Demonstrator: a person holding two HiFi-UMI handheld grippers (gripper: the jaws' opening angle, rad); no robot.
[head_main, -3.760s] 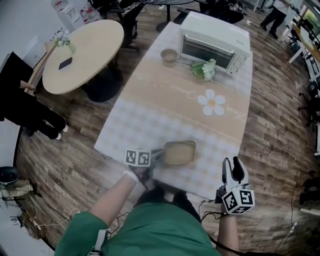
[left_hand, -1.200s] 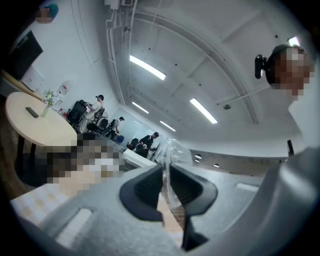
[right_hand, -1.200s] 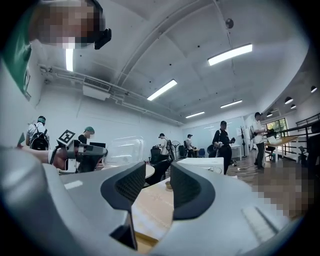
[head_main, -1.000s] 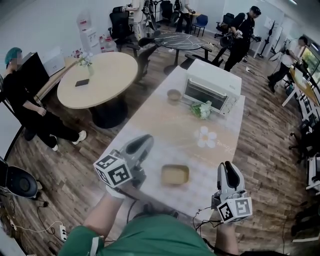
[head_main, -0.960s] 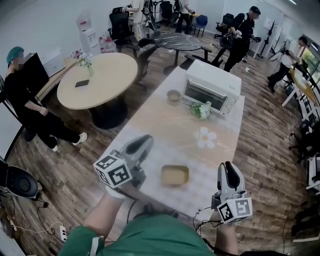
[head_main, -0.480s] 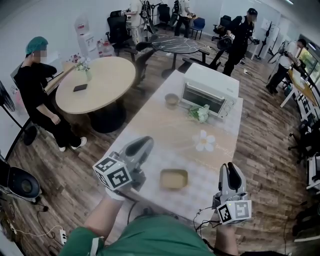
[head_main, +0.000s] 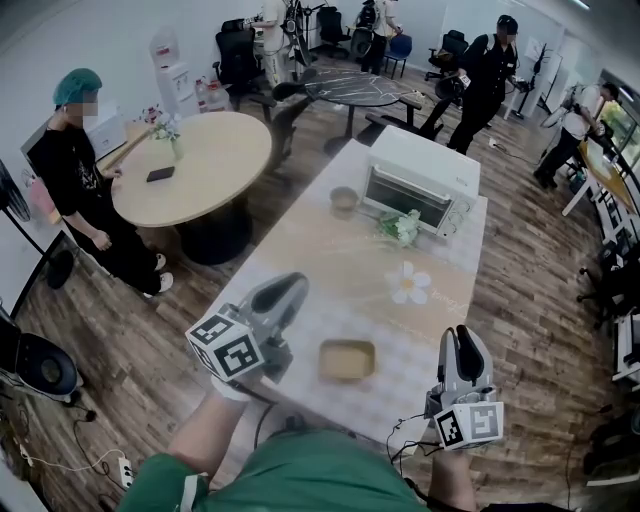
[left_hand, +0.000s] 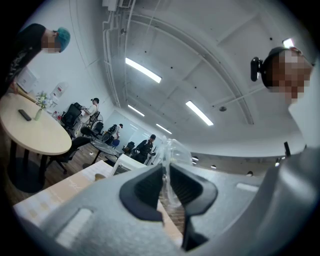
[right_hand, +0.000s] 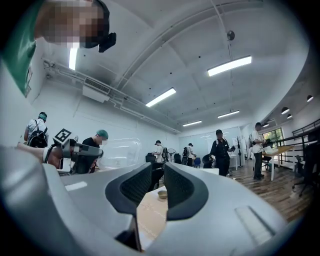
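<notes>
My left gripper (head_main: 283, 292) is raised over the table's near left corner, shut on a clear plastic lid (left_hand: 175, 150) whose edge stands up between the jaws. From the right gripper view the lid (right_hand: 117, 152) shows as a see-through dome in that gripper. To its right, a tan open container (head_main: 347, 359) sits on the checked tablecloth (head_main: 330, 260). My right gripper (head_main: 460, 342) hovers off the table's near right edge, holding nothing. Its jaws point up at the ceiling with a narrow gap between them.
A white toaster oven (head_main: 420, 185), a small bowl (head_main: 344, 200) and a bunch of flowers (head_main: 400, 227) stand at the table's far end. A round wooden table (head_main: 195, 165) with a person (head_main: 75, 170) beside it is to the left. More people stand at the back.
The lid has come off the container and risen with my left gripper. My right gripper's jaws have narrowed. The person at the round table has shifted closer.
</notes>
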